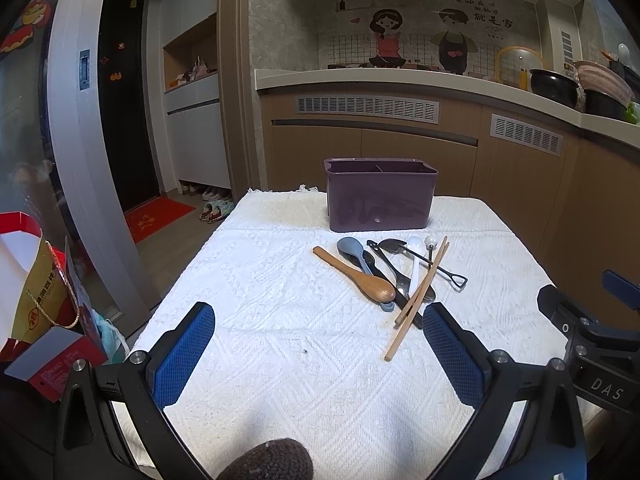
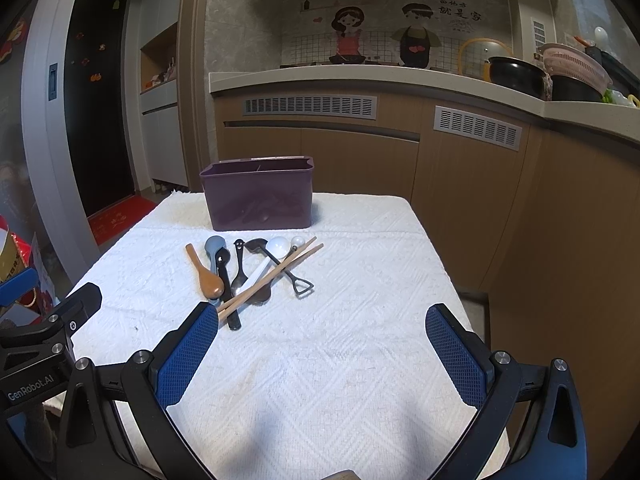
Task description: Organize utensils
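Observation:
A purple utensil holder (image 1: 379, 196) (image 2: 259, 194) stands at the far side of the white-clothed table (image 1: 280, 280) (image 2: 360, 280). In front of it lies a pile of utensils: a wooden spoon (image 1: 358, 276) (image 2: 206, 274), a blue-grey spoon (image 1: 354, 252) (image 2: 214, 247), a white spoon (image 1: 416, 256) (image 2: 270, 254), black utensils (image 1: 384, 264) (image 2: 298, 280) and a pair of wooden chopsticks (image 1: 418, 298) (image 2: 276, 274). My left gripper (image 1: 318, 332) is open and empty, near the pile's front left. My right gripper (image 2: 322, 332) is open and empty, in front of the pile's right.
Kitchen counter (image 1: 400, 80) with cabinets stands behind the table. A red and white gift bag (image 1: 36, 280) sits left of the table. The right gripper's body (image 1: 592, 336) shows at the left view's right edge; the left gripper's body (image 2: 44, 336) at the right view's left.

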The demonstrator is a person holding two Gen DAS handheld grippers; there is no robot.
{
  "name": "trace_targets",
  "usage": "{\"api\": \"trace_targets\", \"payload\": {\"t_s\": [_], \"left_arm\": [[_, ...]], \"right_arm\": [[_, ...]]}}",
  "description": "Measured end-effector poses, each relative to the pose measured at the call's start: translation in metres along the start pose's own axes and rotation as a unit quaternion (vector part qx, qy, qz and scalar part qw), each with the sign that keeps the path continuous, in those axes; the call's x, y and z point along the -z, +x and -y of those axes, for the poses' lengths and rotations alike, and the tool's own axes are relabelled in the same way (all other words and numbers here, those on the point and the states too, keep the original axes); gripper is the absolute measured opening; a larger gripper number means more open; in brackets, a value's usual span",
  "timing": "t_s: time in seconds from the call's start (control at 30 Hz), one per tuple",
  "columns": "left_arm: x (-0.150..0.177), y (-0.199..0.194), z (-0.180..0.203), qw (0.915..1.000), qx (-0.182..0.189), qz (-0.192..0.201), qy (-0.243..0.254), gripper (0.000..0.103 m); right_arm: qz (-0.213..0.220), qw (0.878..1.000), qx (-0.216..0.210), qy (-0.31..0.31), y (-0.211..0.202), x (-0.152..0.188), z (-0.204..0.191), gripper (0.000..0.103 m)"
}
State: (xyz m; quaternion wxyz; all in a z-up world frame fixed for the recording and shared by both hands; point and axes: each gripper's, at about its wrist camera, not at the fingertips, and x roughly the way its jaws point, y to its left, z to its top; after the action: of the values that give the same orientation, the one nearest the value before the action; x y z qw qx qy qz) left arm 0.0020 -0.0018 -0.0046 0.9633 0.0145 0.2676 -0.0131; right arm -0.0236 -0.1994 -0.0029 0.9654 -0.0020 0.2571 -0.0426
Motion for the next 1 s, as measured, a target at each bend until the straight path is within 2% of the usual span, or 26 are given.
{"api": "trace_targets", "payload": {"t_s": [1.0], "left_arm": [[0.0012,-0.0023,-0.0022,1.0,-0.002,0.0,-0.003,0.103]], "right_arm": [[-0.003,1.0,-0.001,0.001,0.001,0.0031,-0.002,0.103]]}}
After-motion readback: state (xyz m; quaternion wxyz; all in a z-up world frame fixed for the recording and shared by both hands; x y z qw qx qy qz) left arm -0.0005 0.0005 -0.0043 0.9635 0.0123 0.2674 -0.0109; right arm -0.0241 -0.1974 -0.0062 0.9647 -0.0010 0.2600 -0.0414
